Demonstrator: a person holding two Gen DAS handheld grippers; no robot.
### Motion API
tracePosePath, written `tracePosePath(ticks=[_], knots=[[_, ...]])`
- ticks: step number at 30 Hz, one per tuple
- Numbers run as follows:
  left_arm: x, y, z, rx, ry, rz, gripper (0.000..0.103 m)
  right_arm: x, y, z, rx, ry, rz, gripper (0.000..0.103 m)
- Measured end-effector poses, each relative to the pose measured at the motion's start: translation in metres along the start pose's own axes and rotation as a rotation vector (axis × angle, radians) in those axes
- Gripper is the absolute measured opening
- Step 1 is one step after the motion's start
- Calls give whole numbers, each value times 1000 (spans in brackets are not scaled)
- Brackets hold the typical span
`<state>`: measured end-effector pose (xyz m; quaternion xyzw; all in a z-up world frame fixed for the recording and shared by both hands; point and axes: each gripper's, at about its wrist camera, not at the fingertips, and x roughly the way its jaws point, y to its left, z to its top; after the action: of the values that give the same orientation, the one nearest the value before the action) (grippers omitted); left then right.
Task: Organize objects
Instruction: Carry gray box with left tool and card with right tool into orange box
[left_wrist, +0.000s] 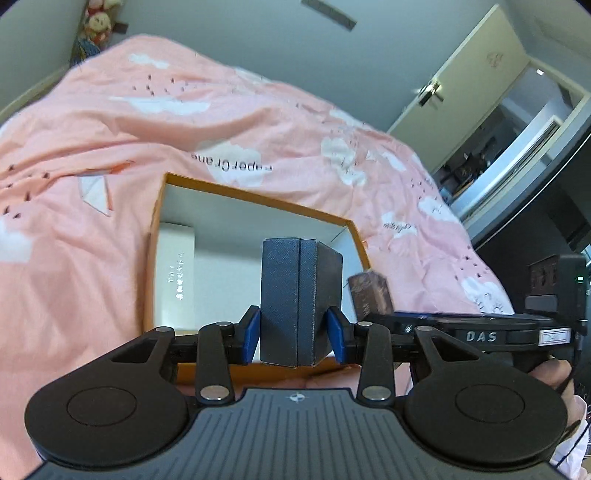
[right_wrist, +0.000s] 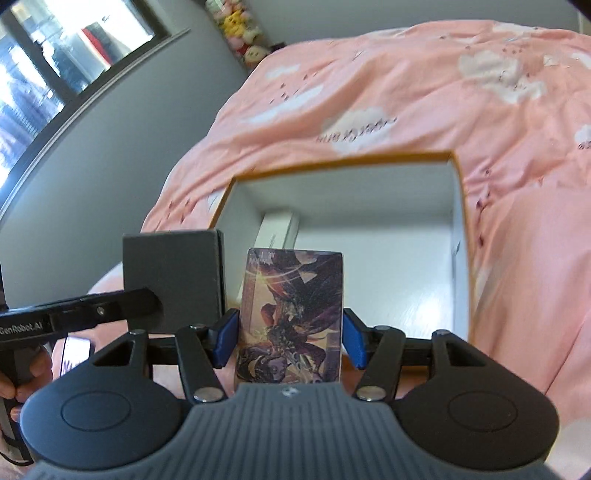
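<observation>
A white slim box (left_wrist: 173, 273) is seen lying flat against the left inner wall of the orange-rimmed open box (left_wrist: 258, 195), which sits on the pink cloud-print duvet (left_wrist: 110, 122) of the bed; it was probably laid along the wall so floor space is left for more items. Just right of it, in the left wrist view, a dark blue textured case (left_wrist: 295, 299) is pinched on its two narrow sides by the blue pads of the left hand-held gripper (left_wrist: 295, 334), held upright on edge above the near part of the box, likely so it can be lowered in standing and take less room. Further right, the right hand-held gripper (right_wrist: 290, 338) is clamped on an illustrated card pack (right_wrist: 291, 314), gripped across its width with the printed face toward the camera, also upright and poised over the box opening. The two held items are carried side by side, close but not touching as far as can be told. Both are judged not yet placed: the white interior floor is bare apart from the slim box. A door (left_wrist: 461, 85) stands ajar at far right in the left wrist view; plush toys (right_wrist: 240, 29) are stacked by the wall beyond the bed.
</observation>
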<state>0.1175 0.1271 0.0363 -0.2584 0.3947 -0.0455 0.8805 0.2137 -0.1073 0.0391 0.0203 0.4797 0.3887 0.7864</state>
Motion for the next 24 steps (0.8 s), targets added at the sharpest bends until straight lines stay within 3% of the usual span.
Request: tracePosePath(ticks=[4,10,18,24], knots=[[48,9,16,-6,119,27,43,17,-21,21,38,-25,-63,60],[112,25,12,-33,298,66,43,57,-49,26,82,51,-87,60],[144,19,5,55,409,177,44,104,-66,24,97,154,-96,60],[147,24,0,31,452,199,45,120,-68,23,84,187,-106,60]])
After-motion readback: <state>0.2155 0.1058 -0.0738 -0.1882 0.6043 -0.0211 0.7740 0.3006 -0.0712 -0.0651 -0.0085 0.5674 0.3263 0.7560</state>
